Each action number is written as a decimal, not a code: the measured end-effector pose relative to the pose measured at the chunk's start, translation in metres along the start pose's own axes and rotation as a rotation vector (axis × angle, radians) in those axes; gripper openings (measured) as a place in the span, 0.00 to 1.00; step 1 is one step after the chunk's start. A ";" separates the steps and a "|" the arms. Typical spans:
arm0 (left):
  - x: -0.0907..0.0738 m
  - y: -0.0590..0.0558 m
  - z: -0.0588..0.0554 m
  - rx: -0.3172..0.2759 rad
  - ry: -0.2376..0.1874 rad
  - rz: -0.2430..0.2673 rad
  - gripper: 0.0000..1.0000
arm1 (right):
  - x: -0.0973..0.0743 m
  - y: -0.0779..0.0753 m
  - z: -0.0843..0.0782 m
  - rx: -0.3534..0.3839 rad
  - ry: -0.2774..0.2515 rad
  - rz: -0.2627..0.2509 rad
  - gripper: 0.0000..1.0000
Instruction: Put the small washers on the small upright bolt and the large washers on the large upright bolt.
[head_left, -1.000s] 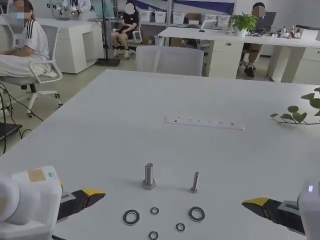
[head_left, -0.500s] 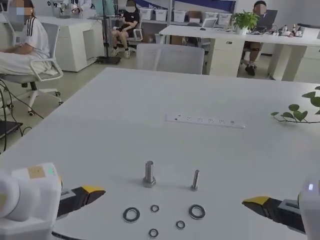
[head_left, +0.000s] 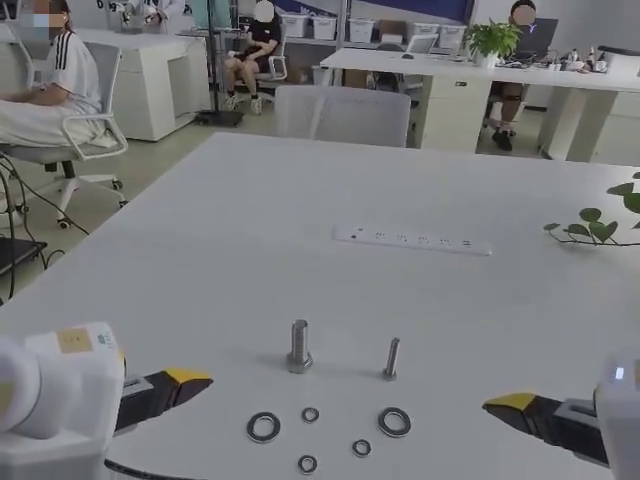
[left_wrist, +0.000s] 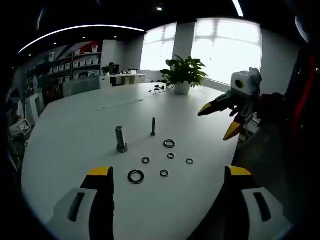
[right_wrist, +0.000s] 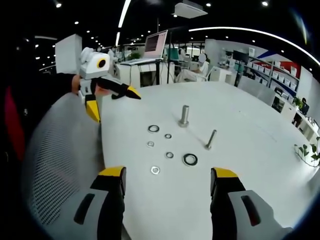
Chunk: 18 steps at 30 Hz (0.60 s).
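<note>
Both spread wide, empty, left gripper, right gripper

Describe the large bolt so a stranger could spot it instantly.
On the white table, between the power strip and the scattered washers, two bolts stand upright. The large bolt is the left one in the head view, much thicker than the small bolt.

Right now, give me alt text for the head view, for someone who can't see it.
A large bolt and a small bolt stand upright on a white table, with two large washers and three small washers flat in front of them. The left gripper and right gripper hover at either side, touching nothing.
</note>
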<state>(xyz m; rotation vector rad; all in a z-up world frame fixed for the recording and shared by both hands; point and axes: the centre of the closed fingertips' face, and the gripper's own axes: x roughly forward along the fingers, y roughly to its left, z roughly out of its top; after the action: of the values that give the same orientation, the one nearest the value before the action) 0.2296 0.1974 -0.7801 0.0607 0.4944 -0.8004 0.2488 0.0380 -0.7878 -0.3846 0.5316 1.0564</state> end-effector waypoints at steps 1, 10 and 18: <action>0.000 0.000 0.000 -0.001 -0.001 -0.001 0.91 | 0.000 0.000 0.000 -0.001 0.002 0.002 0.70; 0.000 0.001 0.000 0.004 0.003 0.002 0.91 | 0.005 0.003 -0.001 -0.035 0.037 0.025 0.65; 0.001 0.000 -0.001 0.008 0.005 0.001 0.91 | 0.013 0.006 0.001 -0.105 0.092 0.069 0.58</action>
<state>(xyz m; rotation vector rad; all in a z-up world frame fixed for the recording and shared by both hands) 0.2296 0.1968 -0.7810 0.0707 0.4954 -0.8013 0.2486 0.0500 -0.7948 -0.5126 0.5757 1.1399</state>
